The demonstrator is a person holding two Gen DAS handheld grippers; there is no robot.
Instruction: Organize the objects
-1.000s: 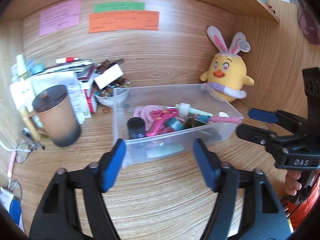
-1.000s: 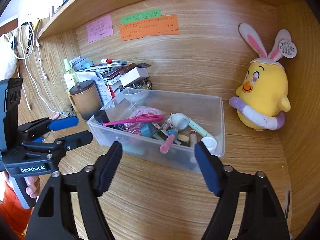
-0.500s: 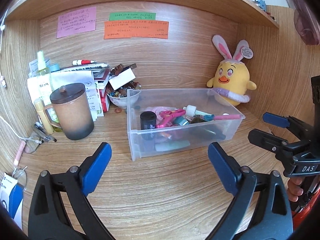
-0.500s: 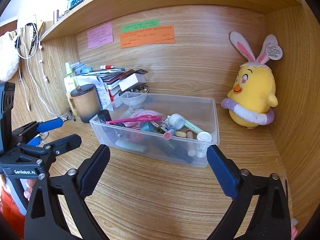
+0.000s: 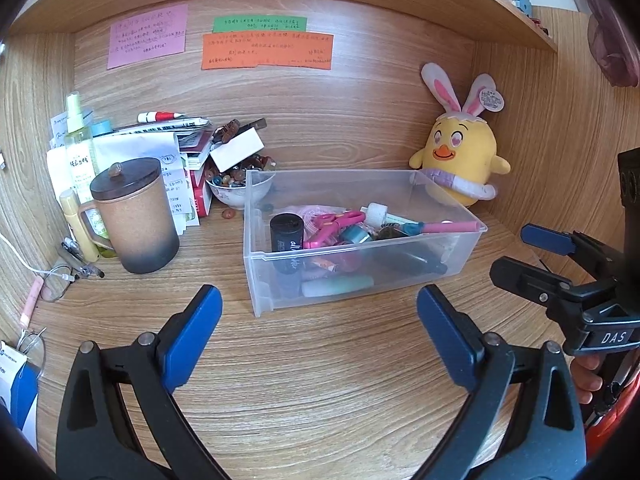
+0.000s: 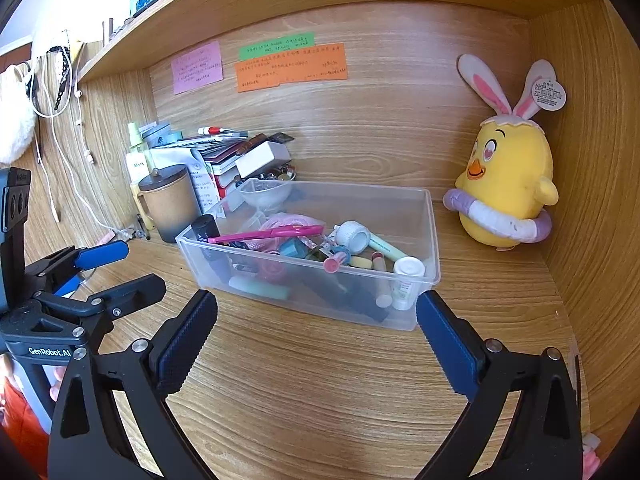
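Both the left gripper (image 5: 318,330) and right gripper (image 6: 316,330) hover spread wide and empty before the clear bin (image 5: 360,268) — its thin wall could flex and slip, tipping 1 pink scissors (image 6: 268,234) out onto the table (image 5: 320,380).

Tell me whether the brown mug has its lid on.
Lid on. The mug stands upright beside the clear bin, and a dark round lid with a small knob covers its whole mouth.

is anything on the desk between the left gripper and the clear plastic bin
Nothing visible stands in the way. The left gripper hangs open just in front of the clear plastic bin, with only bare wooden desk between them. The lidded brown mug sits off to the left and the right gripper off to the right.
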